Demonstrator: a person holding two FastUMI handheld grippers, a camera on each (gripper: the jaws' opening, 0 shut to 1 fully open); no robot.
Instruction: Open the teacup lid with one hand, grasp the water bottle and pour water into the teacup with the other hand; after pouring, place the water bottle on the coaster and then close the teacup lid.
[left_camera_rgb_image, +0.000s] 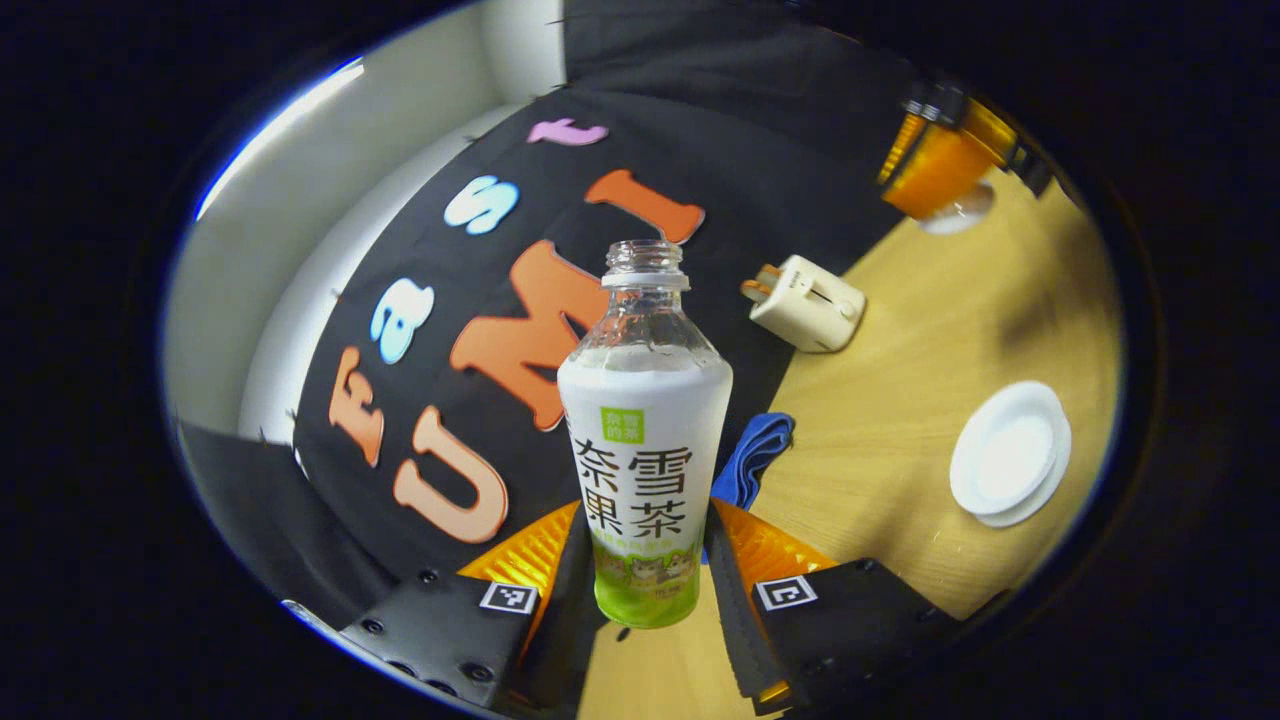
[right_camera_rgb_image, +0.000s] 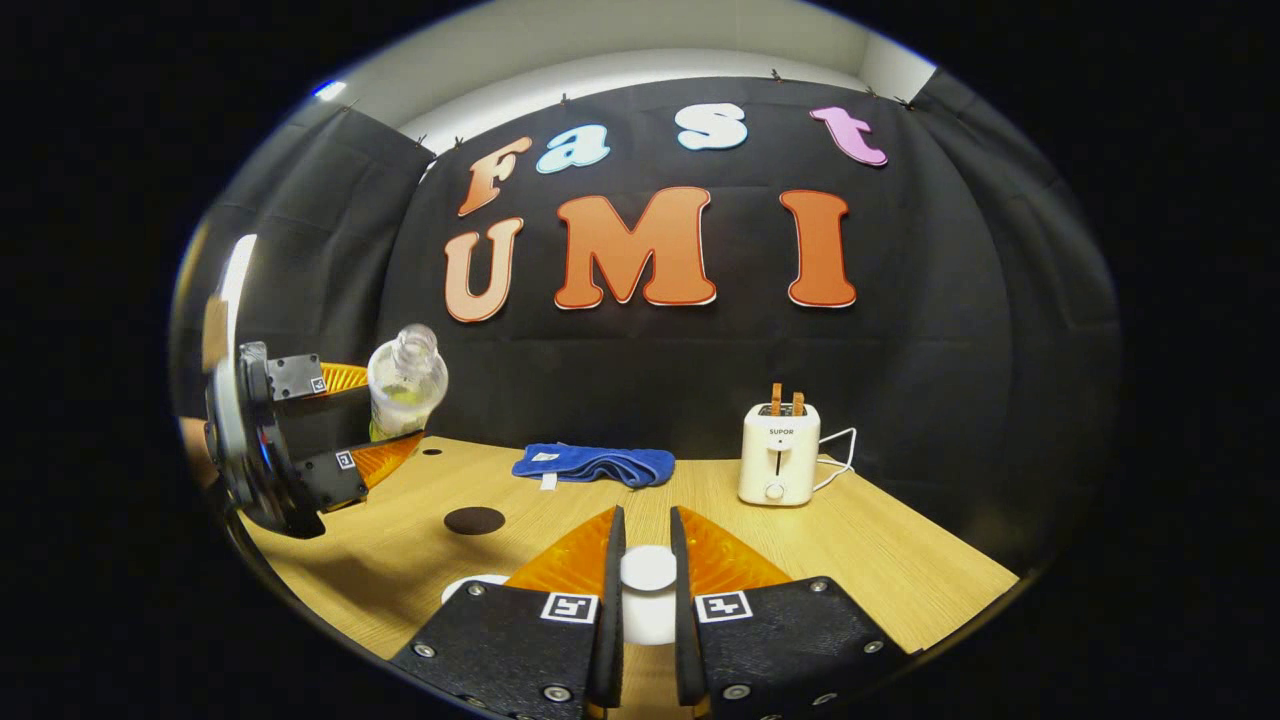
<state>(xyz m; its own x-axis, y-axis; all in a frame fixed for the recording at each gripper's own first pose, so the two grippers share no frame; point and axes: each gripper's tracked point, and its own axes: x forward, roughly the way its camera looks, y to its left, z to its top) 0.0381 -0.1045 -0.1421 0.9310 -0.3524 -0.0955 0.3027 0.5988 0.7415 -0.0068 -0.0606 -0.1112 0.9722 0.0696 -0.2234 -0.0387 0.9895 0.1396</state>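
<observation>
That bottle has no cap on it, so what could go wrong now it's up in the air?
1. The bottle is open-topped and held low on its body by the left claw; a tilt could spill water onto the table.
2. The right claw pinches the white lid knob; a slip could drop the lid.
3. The toaster stands close enough for splashes.

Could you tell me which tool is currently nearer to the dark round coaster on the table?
Right, probably. The right tool, fingers around a white knob, hovers just behind the coaster. The left tool is raised off to the side, gripping the water bottle.
</observation>
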